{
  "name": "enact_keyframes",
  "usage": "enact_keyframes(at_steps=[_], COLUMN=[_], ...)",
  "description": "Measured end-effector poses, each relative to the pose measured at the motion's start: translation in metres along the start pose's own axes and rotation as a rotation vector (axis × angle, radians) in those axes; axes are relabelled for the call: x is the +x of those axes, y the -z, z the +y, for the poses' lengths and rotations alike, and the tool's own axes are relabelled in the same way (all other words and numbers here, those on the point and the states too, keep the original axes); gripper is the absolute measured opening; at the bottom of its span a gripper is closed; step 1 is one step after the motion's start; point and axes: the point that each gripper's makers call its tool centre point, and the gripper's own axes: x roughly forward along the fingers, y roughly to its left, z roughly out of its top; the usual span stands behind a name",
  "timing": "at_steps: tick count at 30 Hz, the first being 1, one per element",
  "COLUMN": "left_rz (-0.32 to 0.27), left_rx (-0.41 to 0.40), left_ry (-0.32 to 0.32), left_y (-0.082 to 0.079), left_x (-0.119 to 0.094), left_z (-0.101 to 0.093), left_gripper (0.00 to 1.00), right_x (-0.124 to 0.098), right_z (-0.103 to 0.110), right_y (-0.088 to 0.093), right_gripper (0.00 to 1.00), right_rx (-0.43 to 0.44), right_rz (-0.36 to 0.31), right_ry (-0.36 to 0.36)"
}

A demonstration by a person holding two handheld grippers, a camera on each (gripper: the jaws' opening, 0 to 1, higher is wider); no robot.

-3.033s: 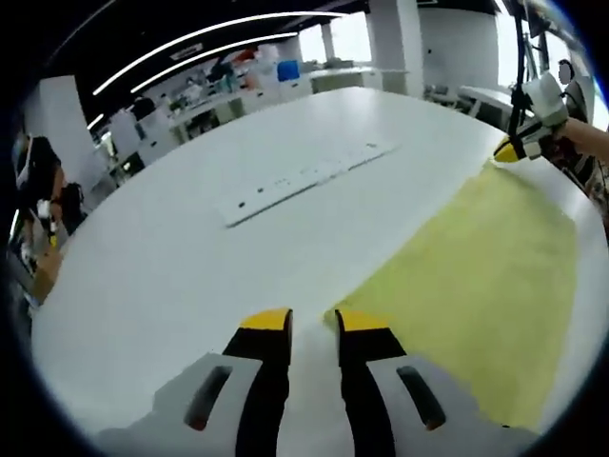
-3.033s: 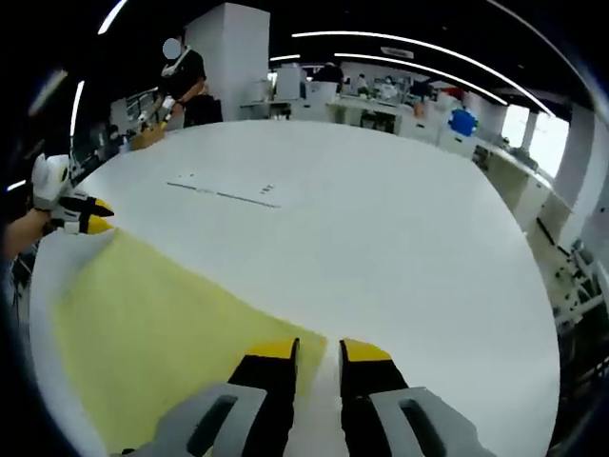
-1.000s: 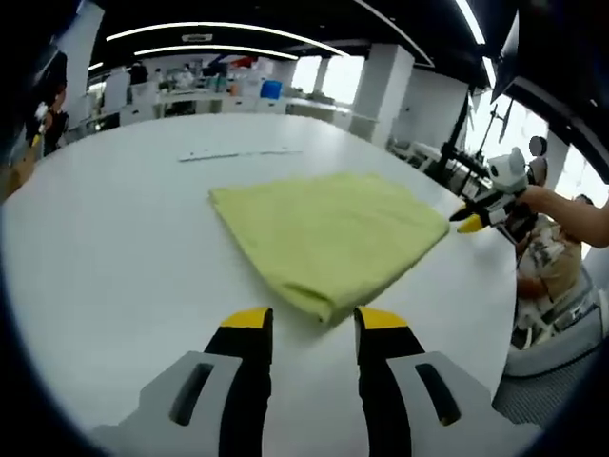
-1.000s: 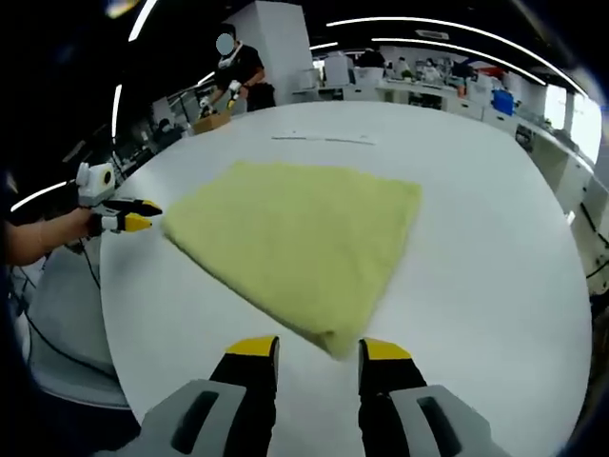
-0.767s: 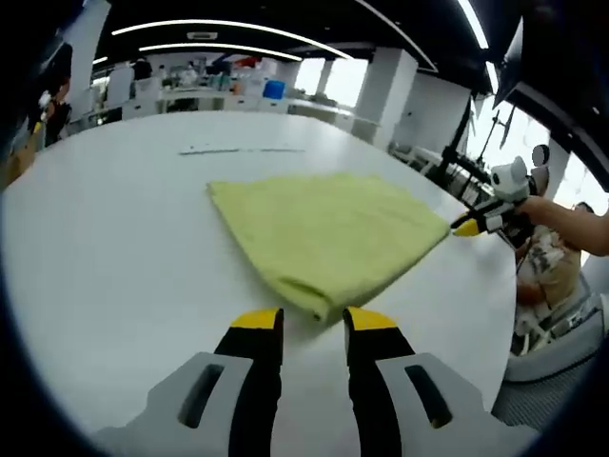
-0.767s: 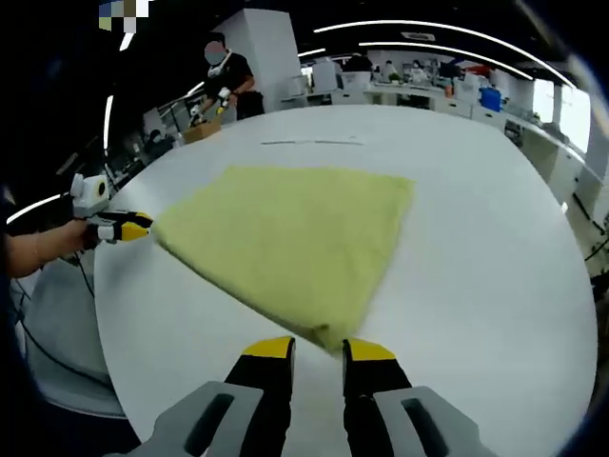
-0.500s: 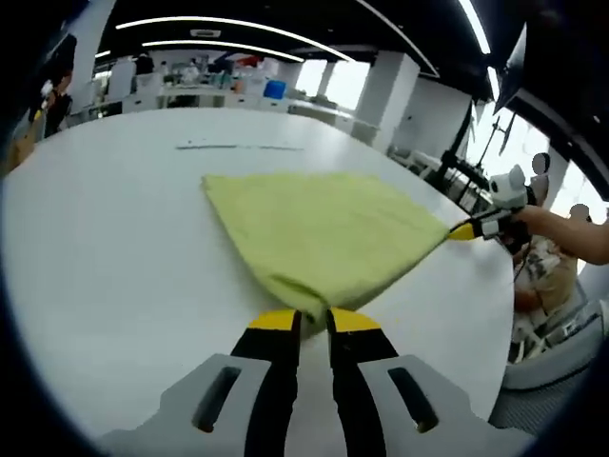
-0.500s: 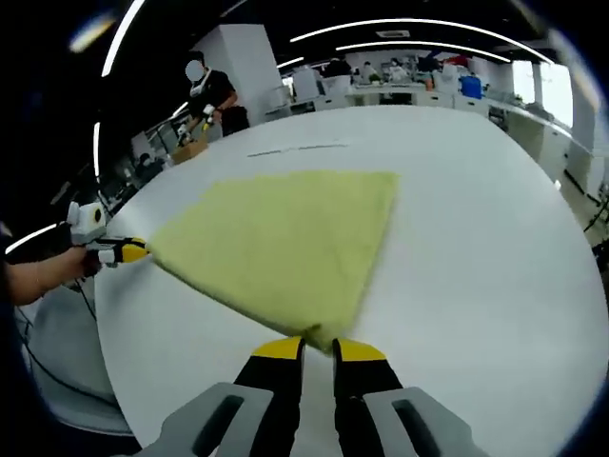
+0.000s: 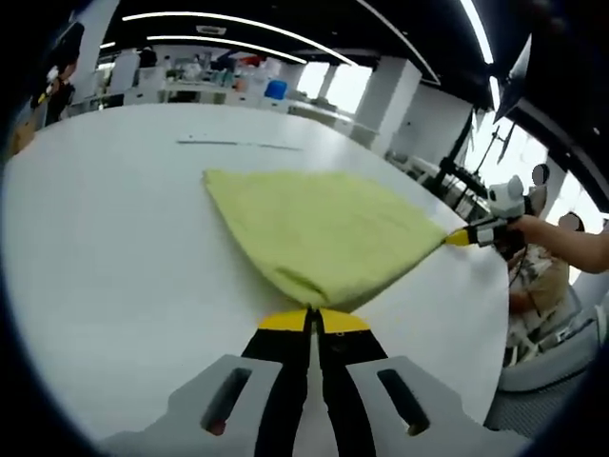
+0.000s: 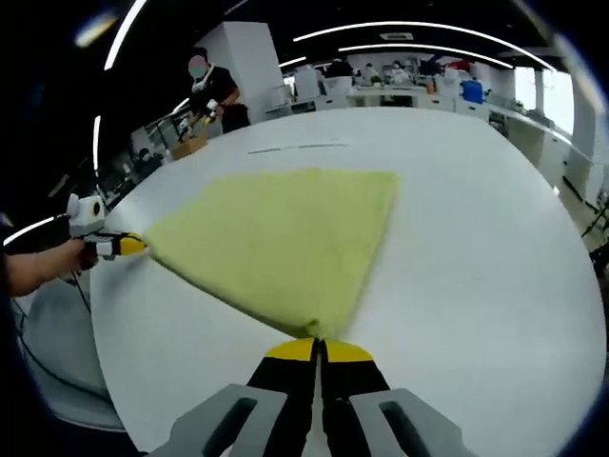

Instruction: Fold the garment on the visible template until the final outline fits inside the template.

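A folded yellow-green cloth garment point(image 9: 324, 228) lies on a large round white table point(image 9: 114, 257), spread out flat and tapering toward two held corners. In the left gripper view, the left gripper point(image 9: 311, 322), with its yellow-tipped black jaws pressed together, pinches the near corner of the garment, which bunches up slightly just above the jaw tips. Farther off at the right of that view, the right gripper point(image 9: 463, 235) has its jaws closed on the opposite corner at the table's edge, held by a person's hand point(image 9: 514, 227).

In the right gripper view, the same garment point(image 10: 276, 243) fans out from the right gripper point(image 10: 319, 350), whose jaws are clamped on its near corner. At the left of that view, the left gripper point(image 10: 128, 246) grips the far corner near the table point(image 10: 476, 238) rim. The cloth looks taut between the two grippers, with its other edges resting on the tabletop.

A thin pale strip with small dark marks point(image 9: 226, 144) lies on the table beyond the garment, well apart from it. Behind the table are desks, a white pillar point(image 9: 390, 90) and a person in dark clothing point(image 10: 214, 90) standing by a bench
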Motion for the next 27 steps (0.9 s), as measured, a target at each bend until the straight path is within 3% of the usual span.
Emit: enact_keyframes(at_steps=[16, 27], left_rz=[0.012, 0.029], left_rx=[0.039, 0.008], left_ry=[-0.019, -0.043], left_y=[-0.004, 0.002], left_x=[-0.011, -0.010], left_z=[0.012, 0.016], left_gripper=[0.00, 0.00], right_x=[-0.005, -0.008], right_z=[-0.006, -0.006], right_y=[0.000, 0.002], right_gripper=[0.00, 0.00], right_rx=[-0.091, -0.101], right_rz=[0.018, 0.025], right_ry=[0.019, 0.036])
